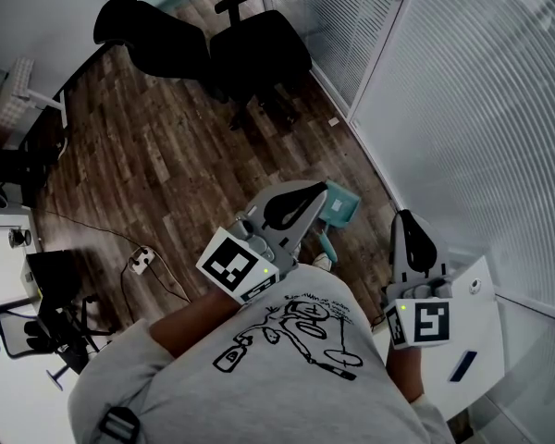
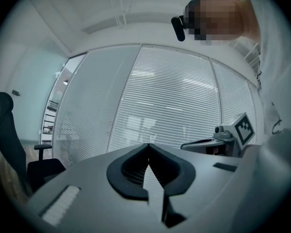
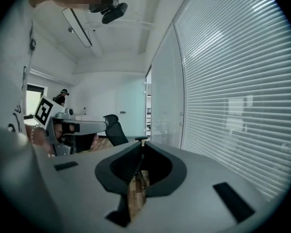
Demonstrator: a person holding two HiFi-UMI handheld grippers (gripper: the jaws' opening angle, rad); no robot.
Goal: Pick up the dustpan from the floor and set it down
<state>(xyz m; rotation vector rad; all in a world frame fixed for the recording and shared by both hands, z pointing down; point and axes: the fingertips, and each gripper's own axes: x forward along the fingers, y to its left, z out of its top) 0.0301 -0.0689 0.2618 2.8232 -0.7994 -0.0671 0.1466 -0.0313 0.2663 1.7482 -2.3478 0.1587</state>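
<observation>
Below left hand-held gripper (image 1: 316,192), well apart: teal dustpan (image 1: 340,205) on floor (image 1: 166,155). Left and right hand-held gripper (image 1: 406,218) pressed together, empty. Risks: descending unopened, shoving pan away; off-centre pinch tilting it.

left claw (image 1: 316,191) and right claw (image 1: 404,218) both closed, empty

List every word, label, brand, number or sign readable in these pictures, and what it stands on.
Nothing here can be read as text.
Grey T-shirt with black line drawing: the small marks above the drawing are too blurred to read.
Black-and-white square markers on both grey gripper cubes: patterns only, no letters.
</observation>
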